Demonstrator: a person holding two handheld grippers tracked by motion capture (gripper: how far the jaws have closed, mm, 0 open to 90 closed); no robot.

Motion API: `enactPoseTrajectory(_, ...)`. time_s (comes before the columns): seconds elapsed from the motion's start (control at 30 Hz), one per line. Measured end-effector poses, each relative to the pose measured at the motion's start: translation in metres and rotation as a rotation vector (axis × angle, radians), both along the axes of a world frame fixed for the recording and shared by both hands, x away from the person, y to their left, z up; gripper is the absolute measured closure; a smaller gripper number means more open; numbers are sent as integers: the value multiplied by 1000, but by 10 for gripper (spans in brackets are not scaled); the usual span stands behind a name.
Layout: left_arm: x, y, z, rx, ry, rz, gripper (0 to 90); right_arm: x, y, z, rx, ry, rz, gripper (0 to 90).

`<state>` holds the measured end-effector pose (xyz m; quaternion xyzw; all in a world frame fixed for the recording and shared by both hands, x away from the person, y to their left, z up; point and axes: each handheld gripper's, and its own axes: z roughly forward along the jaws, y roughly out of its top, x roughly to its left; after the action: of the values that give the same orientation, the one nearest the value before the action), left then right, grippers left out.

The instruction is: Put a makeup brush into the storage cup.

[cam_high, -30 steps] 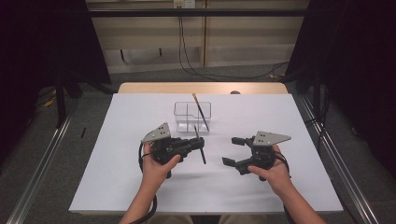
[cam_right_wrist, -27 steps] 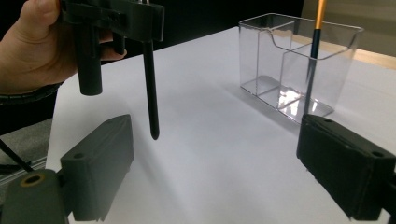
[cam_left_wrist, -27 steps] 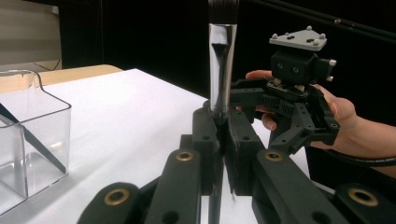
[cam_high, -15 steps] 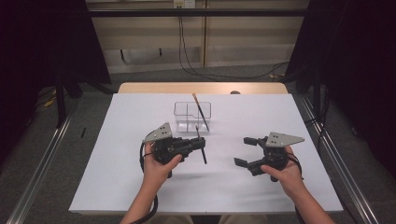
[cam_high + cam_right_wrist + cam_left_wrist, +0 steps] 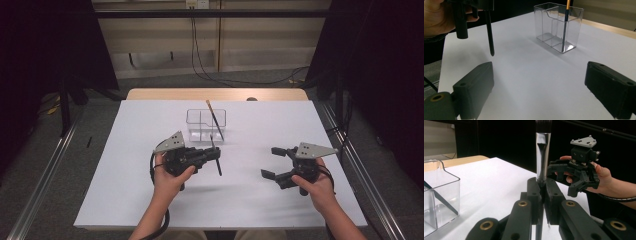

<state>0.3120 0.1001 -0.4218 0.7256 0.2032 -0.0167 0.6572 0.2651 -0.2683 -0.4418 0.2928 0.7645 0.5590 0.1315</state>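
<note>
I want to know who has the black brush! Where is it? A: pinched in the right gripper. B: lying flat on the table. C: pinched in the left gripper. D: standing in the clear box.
C: the left gripper has its jaws shut on the black brush, which stands upright between them, while the right gripper is open with nothing in it.

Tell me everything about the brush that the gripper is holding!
The brush is thin, with a shiny silver collar, dark bristles at the top and a black handle ending in a blunt tip. It stands nearly upright, above the white table without touching it. The left gripper is shut on it just below the collar. It is near the clear box.
</note>
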Motion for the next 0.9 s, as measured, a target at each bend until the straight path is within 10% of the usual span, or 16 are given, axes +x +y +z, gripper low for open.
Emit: enactPoseTrajectory(0.9, -1, -4, 0, -1, -5, -5, 839, -8, -29, -3, -23, 9, -40, 86)
